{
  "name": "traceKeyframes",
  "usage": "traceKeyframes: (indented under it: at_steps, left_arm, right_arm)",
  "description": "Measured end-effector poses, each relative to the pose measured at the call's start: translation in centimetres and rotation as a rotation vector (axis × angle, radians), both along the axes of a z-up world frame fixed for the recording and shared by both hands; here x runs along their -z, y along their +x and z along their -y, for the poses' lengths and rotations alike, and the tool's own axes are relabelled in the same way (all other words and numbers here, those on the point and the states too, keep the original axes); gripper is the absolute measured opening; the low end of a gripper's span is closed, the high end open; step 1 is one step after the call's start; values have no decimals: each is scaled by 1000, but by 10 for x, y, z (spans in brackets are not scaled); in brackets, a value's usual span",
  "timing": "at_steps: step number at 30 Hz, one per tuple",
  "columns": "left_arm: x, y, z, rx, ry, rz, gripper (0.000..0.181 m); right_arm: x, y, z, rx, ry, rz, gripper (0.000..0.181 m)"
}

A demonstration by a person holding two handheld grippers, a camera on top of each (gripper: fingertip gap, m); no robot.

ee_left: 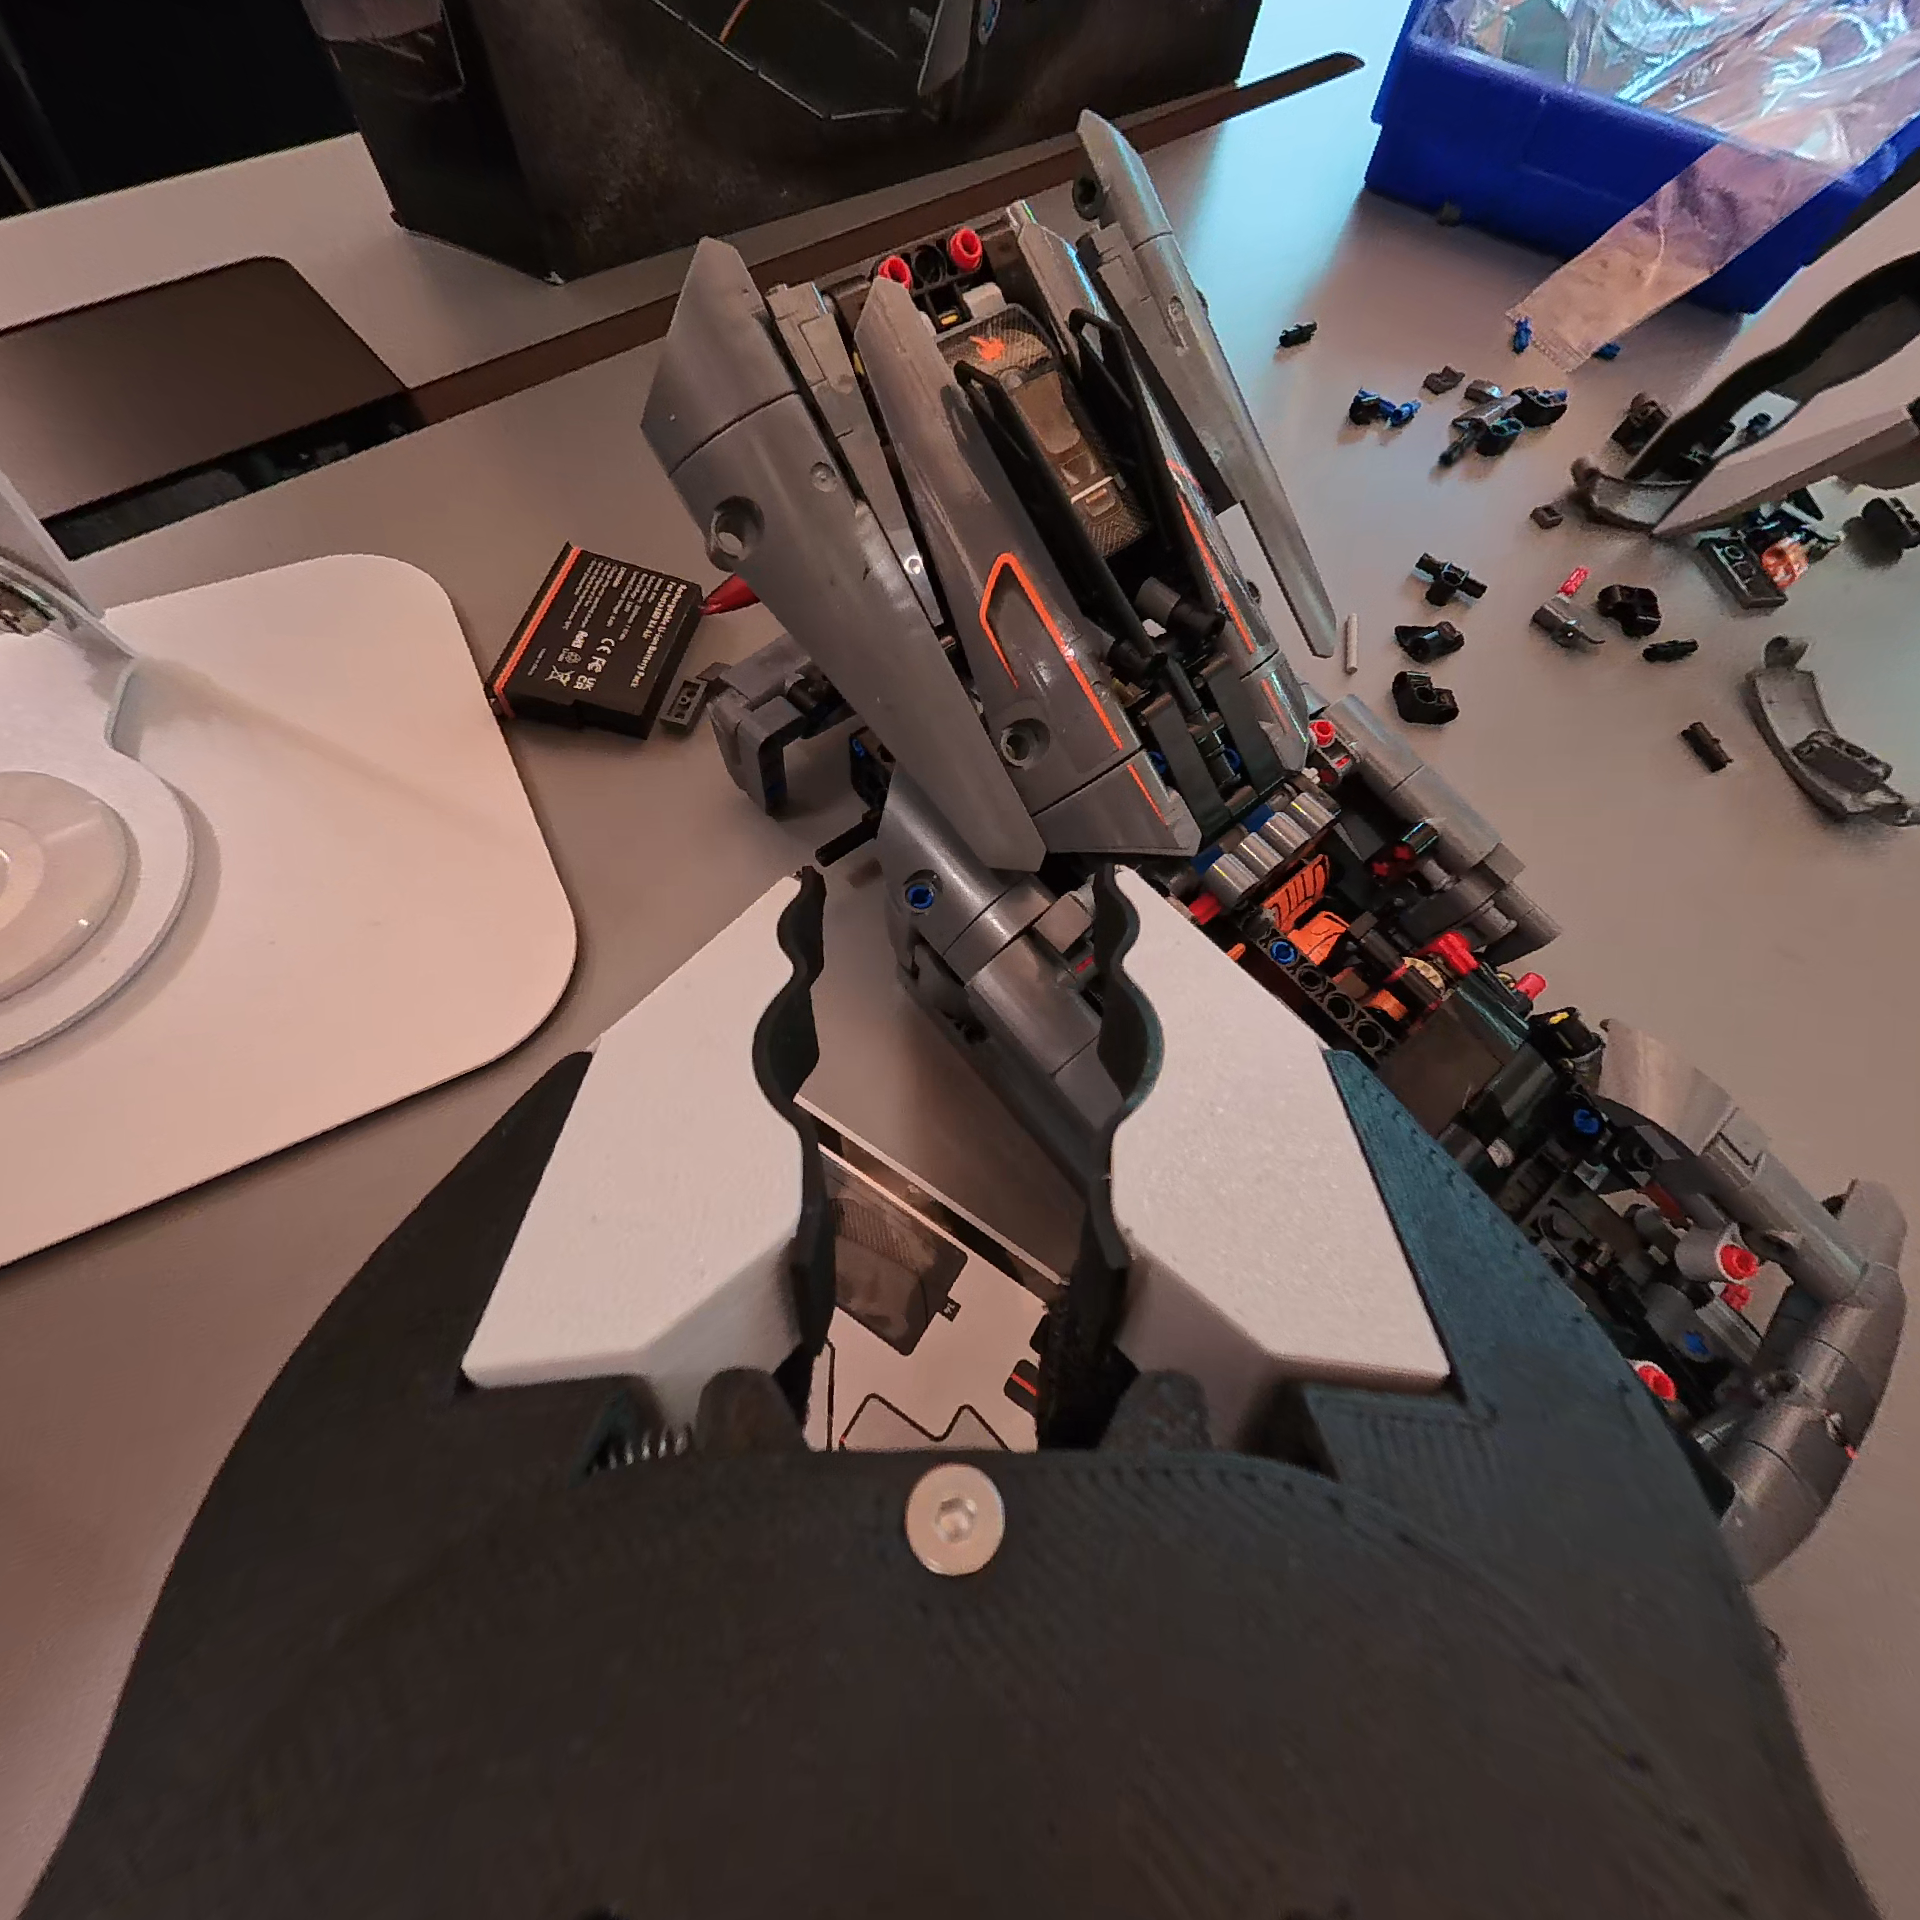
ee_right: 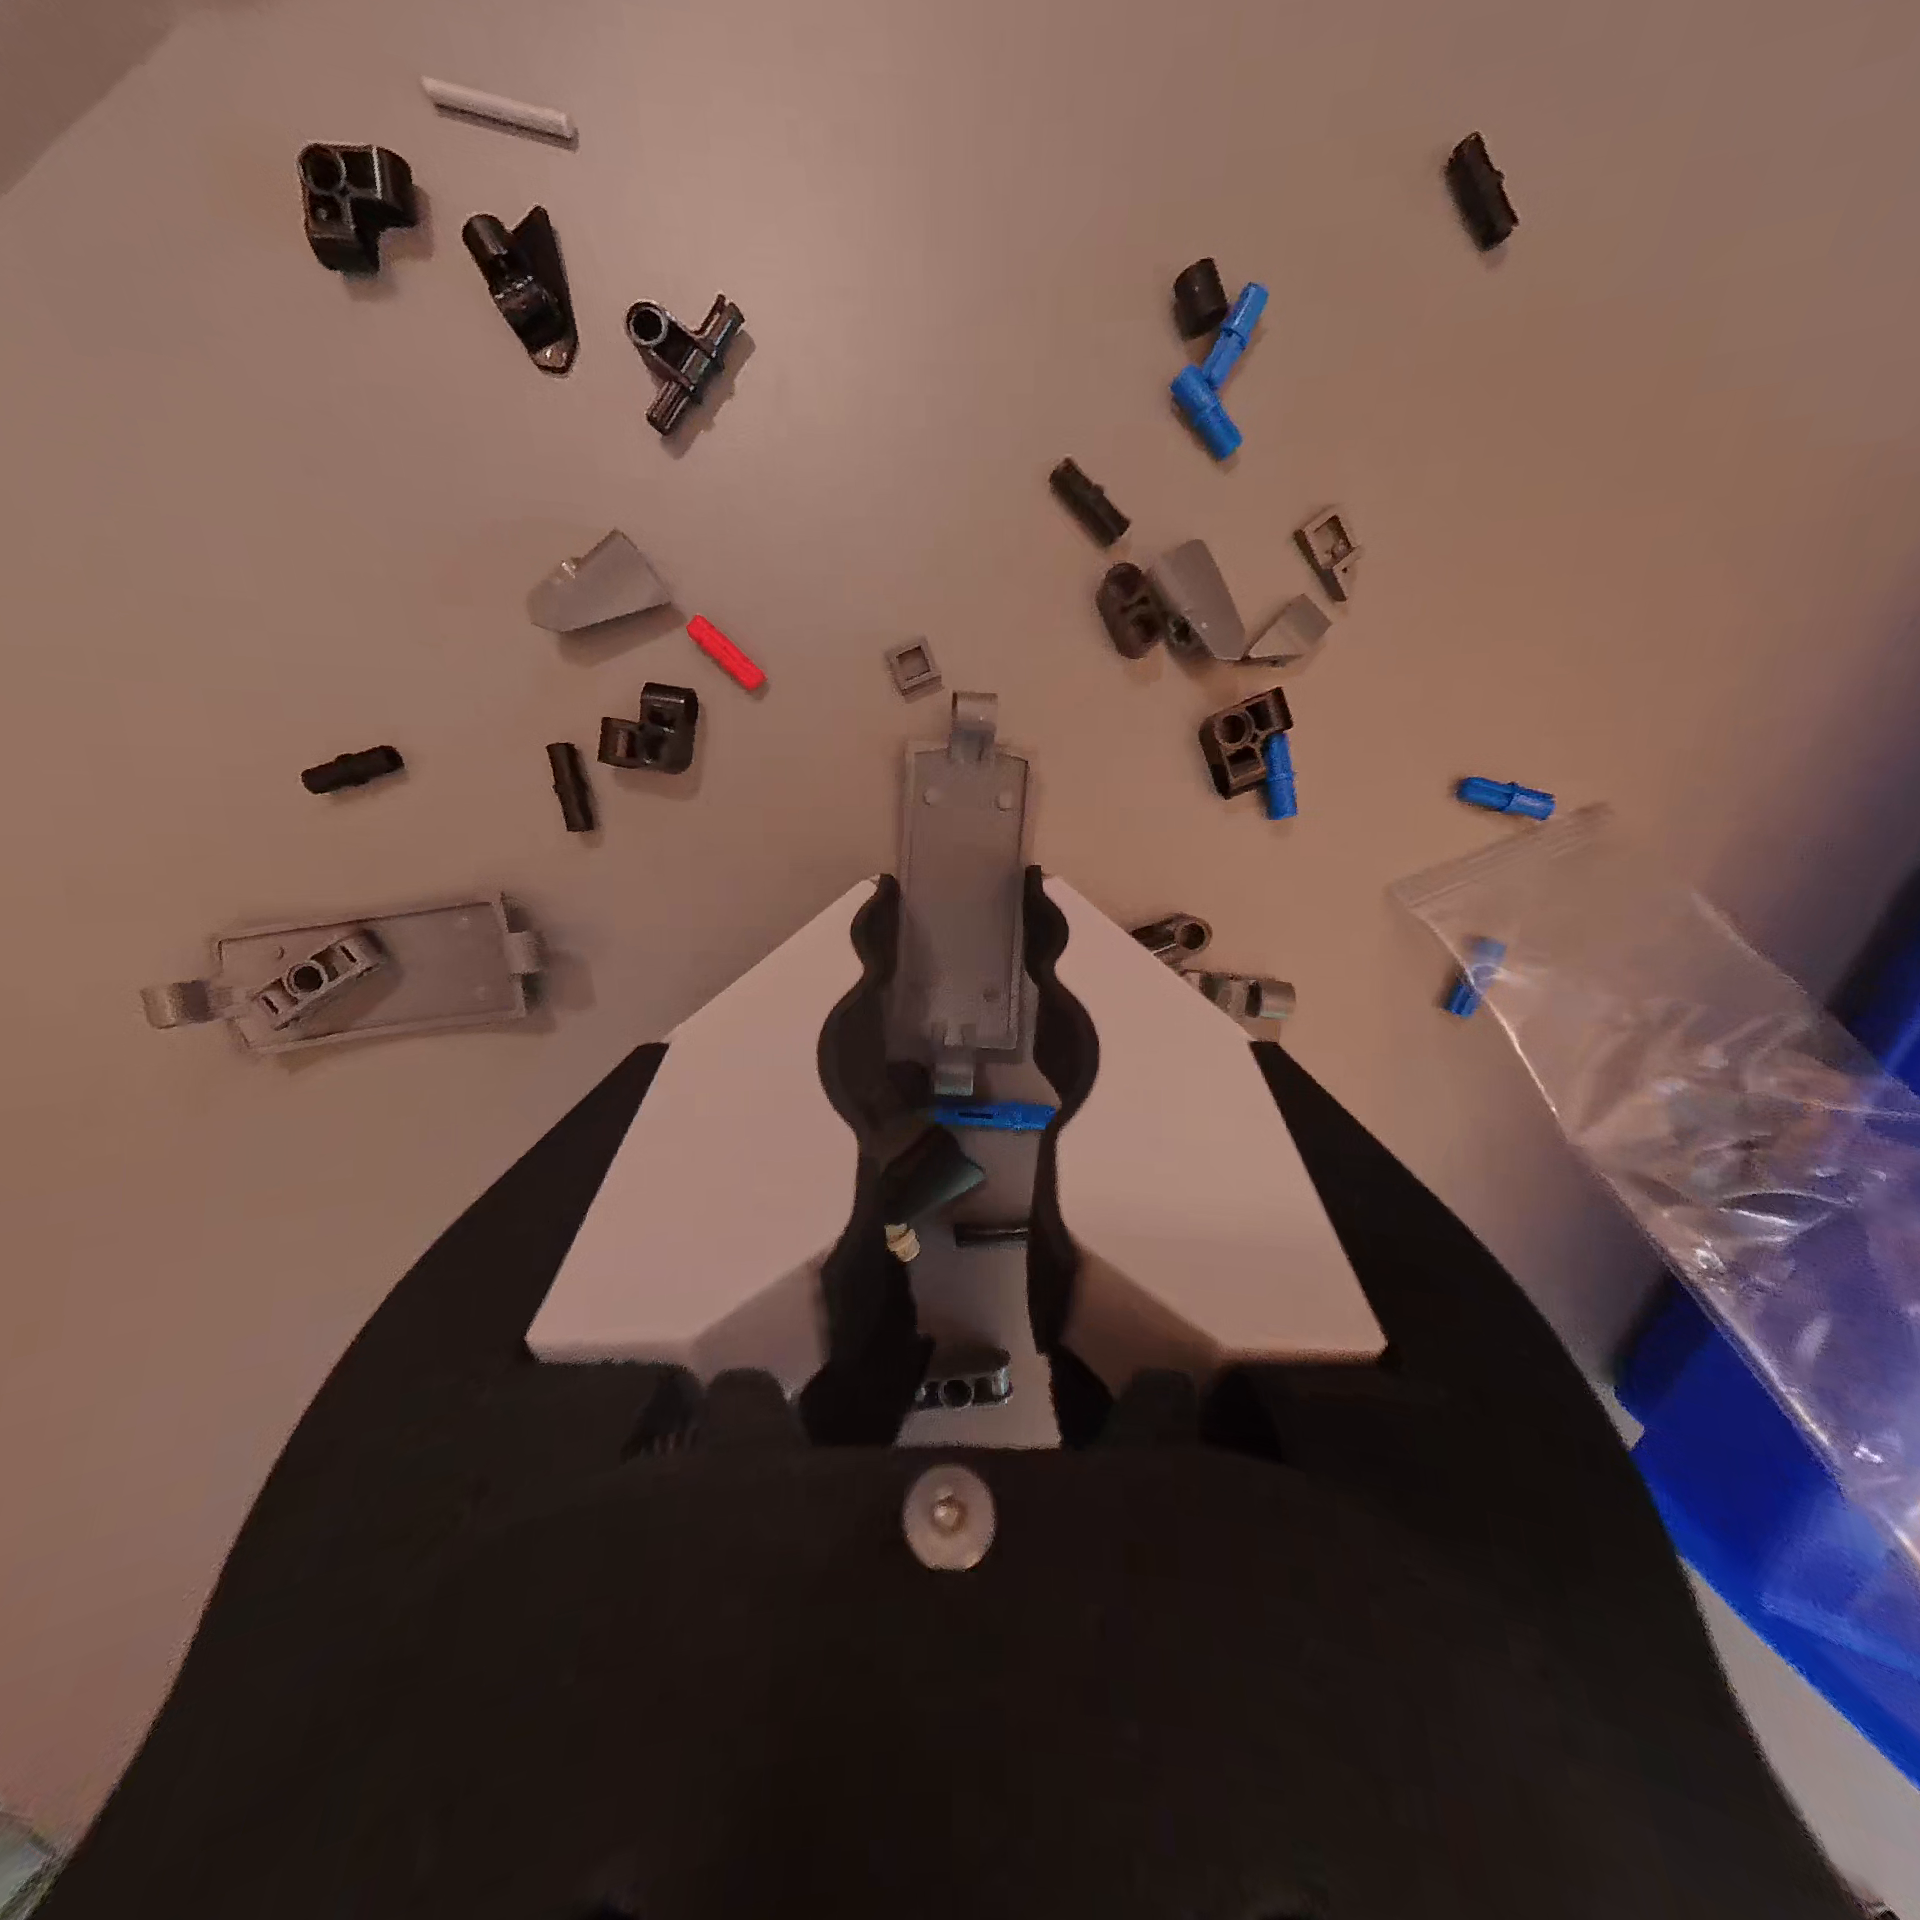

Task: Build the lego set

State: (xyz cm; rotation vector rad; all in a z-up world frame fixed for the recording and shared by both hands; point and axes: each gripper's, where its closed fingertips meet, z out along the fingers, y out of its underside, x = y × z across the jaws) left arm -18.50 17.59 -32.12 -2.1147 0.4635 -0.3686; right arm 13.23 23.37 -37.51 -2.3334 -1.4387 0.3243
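Observation:
The grey and black lego car model (ee_left: 1039,582) with orange trim lies on the table in the left wrist view. My left gripper (ee_left: 954,883) is open with its jaws wide around the model's lower grey section (ee_left: 997,977), which touches the right finger. My right gripper (ee_right: 958,894) is shut on a grey curved panel (ee_right: 966,862), one finger on each long edge, low over the table. It also shows at the right edge of the left wrist view (ee_left: 1662,488). A second grey panel (ee_right: 416,966) lies to the left.
Loose black connectors (ee_right: 353,203), blue pins (ee_right: 1216,364) and a red axle (ee_right: 725,651) are scattered on the table. A clear plastic bag (ee_right: 1714,1091) and a blue bin (ee_left: 1558,135) are at the right. A black battery pack (ee_left: 582,655), a white stand base (ee_left: 260,831) and a dark box (ee_left: 727,104) surround the model. The grippers' ends are close to 35 cm from one another. To reach the red axle (ee_right: 725,651) in a straight line is about 5 cm for my right fingers, about 25 cm for my left. My left wrist view (ee_left: 1574,578) looks at it from another angle.

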Motion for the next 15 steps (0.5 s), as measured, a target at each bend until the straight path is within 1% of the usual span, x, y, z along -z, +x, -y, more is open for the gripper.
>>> traceKeyframes:
  at_steps: [4, 7, 12, 15]
  left_arm:
    - [-3, -3, 0, -9, 11, 1, 50]
    - [-5, -7, -1, -24, 17, 3, 50]
    - [-14, -23, -4, -82, 54, -11, 49]
    - [-26, -39, -7, -149, 107, -15, 49]
  right_arm:
    - [-5, 1, 1, -8, 13, -17, 22]
    - [-20, -3, 8, -27, 20, -71, 22]
    - [-42, -9, 41, -90, 4, -124, 22]
    - [-39, -7, 65, -126, -27, -103, 22]
